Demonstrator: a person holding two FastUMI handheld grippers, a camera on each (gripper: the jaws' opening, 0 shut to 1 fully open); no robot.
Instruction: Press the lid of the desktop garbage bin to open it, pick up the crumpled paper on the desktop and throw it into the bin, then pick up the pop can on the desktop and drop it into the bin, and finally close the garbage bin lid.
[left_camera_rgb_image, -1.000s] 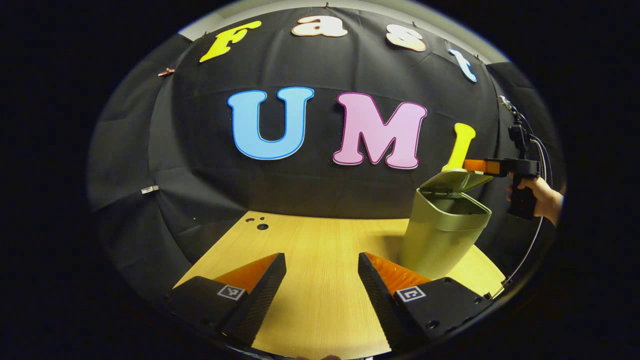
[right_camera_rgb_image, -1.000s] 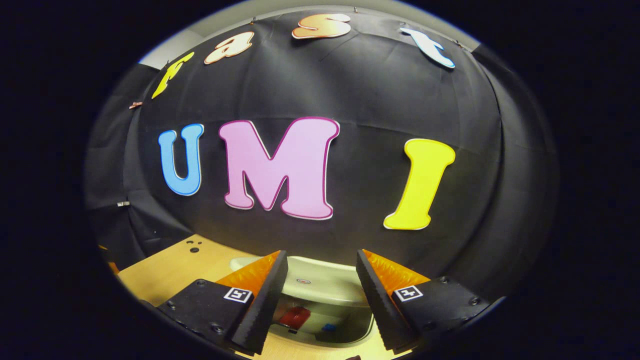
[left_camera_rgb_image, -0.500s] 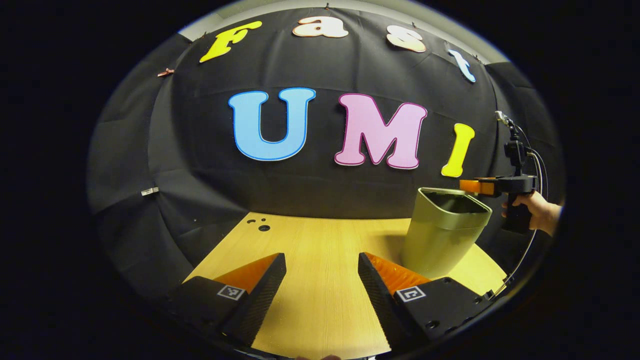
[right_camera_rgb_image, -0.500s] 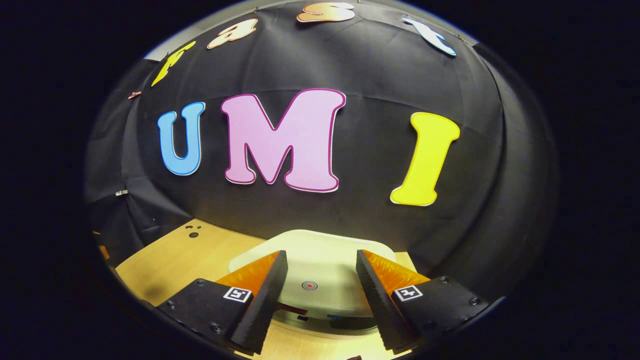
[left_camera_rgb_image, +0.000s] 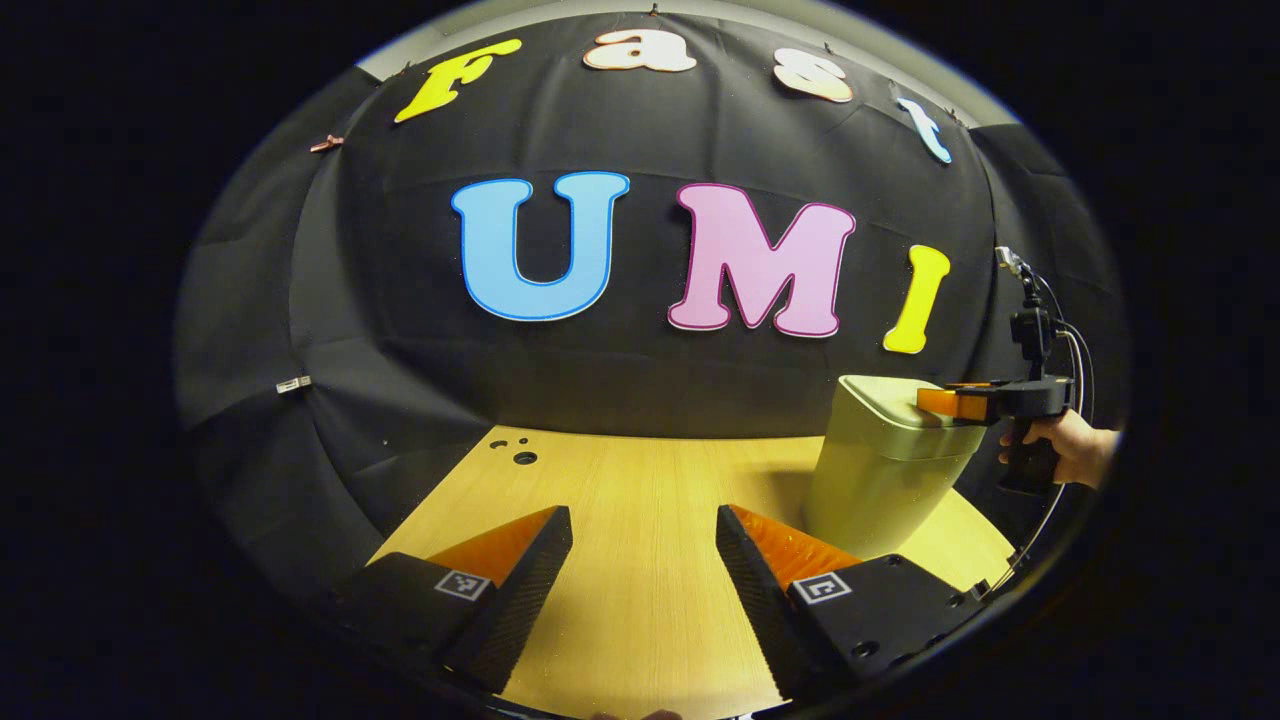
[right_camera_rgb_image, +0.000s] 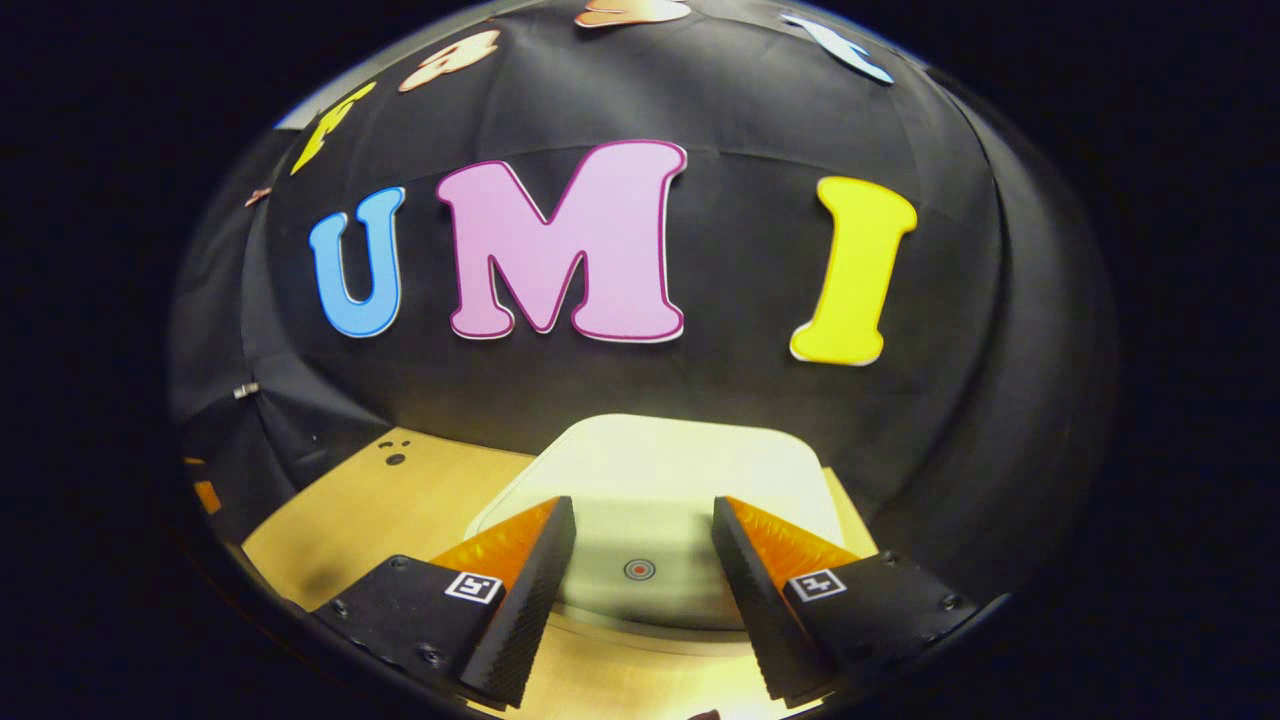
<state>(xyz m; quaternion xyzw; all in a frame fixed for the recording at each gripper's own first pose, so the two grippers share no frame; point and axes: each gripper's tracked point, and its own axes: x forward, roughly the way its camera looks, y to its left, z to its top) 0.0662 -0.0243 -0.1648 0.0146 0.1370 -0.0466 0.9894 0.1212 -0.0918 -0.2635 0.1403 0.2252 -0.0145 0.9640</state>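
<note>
In the left gripper view, the left gripper (left_camera_rgb_image: 643, 560) is held wide apart and empty over the wooden table (left_camera_rgb_image: 640, 480), while the garbage bin (left_camera_rgb_image: 885, 470) is seen from the side at the right with its lid (left_camera_rgb_image: 890, 408) down and the right gripper (left_camera_rgb_image: 945, 402) laid on top, held by a hand (left_camera_rgb_image: 1065, 450). In the right gripper view, the lid (right_camera_rgb_image: 660, 480) is seen from above with a small red dot (right_camera_rgb_image: 639, 570) between the spread, empty fingers.
</note>
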